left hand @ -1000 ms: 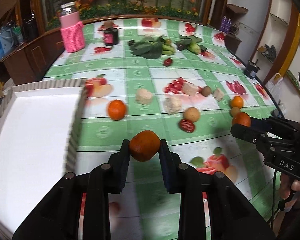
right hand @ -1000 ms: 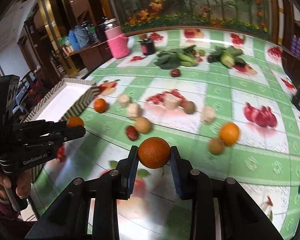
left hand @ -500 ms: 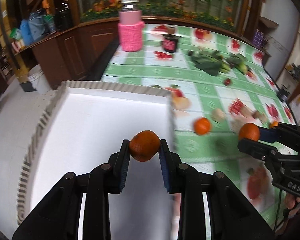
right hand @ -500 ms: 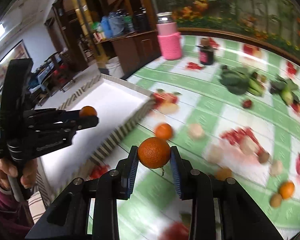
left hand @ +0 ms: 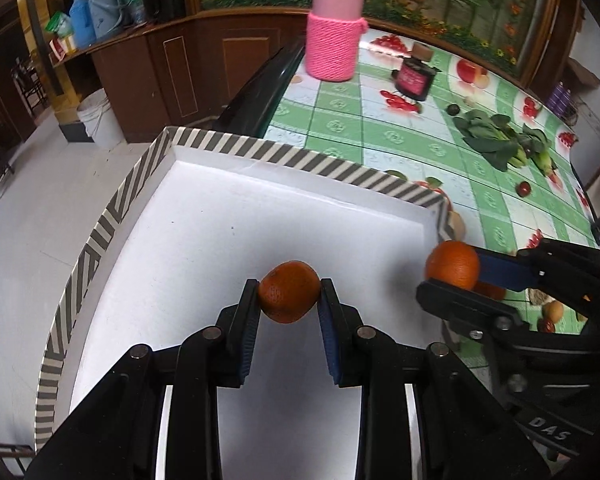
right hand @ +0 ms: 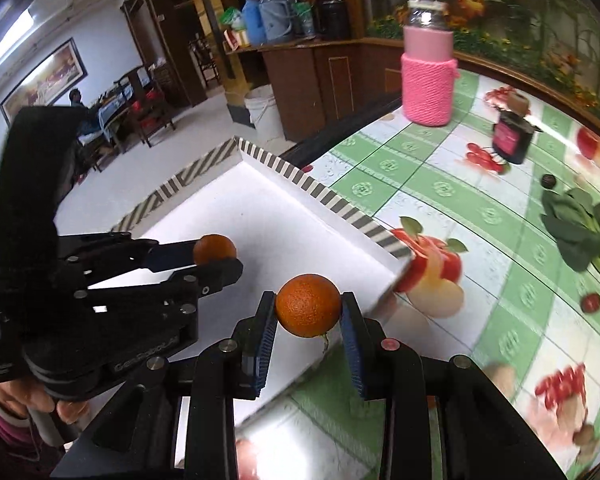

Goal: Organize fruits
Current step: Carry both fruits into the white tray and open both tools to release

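Observation:
My left gripper [left hand: 289, 300] is shut on an orange [left hand: 289, 291] and holds it over the white floor of the striped-rim tray [left hand: 292, 160]. It also shows in the right wrist view [right hand: 216, 258] with its orange [right hand: 214, 247]. My right gripper [right hand: 308, 312] is shut on a second orange [right hand: 308, 305], above the tray's right edge [right hand: 328, 200]. In the left wrist view this gripper [left hand: 452, 276] and its orange [left hand: 453, 264] sit at the tray's right side.
A pink knitted jar [left hand: 334, 40] and a dark jar [left hand: 414, 76] stand at the table's far end. Leafy greens [left hand: 496, 140] and small fruits [left hand: 523, 189] lie on the green checked tablecloth [left hand: 340, 120] right of the tray. Floor lies left of the tray.
Both grippers have swung left from over the tablecloth to the tray, each still holding its orange. The left orange is now over the tray floor; the right has reached the tray's edge.

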The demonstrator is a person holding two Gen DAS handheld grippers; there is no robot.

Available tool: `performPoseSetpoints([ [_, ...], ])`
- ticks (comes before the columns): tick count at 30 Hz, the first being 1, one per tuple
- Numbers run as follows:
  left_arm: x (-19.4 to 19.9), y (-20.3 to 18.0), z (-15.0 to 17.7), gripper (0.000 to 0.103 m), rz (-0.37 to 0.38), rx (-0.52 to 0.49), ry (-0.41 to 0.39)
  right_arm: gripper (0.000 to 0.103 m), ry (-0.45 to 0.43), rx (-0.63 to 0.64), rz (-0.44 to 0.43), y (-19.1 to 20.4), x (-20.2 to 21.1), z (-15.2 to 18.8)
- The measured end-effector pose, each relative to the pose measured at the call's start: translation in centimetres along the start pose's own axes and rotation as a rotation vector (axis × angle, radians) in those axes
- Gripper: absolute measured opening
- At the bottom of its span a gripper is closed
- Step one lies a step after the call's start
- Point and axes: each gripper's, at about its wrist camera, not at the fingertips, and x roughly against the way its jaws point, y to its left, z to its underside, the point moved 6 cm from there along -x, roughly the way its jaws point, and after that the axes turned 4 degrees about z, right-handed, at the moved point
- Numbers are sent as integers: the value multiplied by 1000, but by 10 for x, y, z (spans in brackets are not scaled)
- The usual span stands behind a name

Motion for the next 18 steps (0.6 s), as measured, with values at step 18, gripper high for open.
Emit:
performPoseSetpoints([
  [18, -12, 21, 1, 28, -54, 45, 15, 35, 58, 73, 2, 11, -39, -1],
])
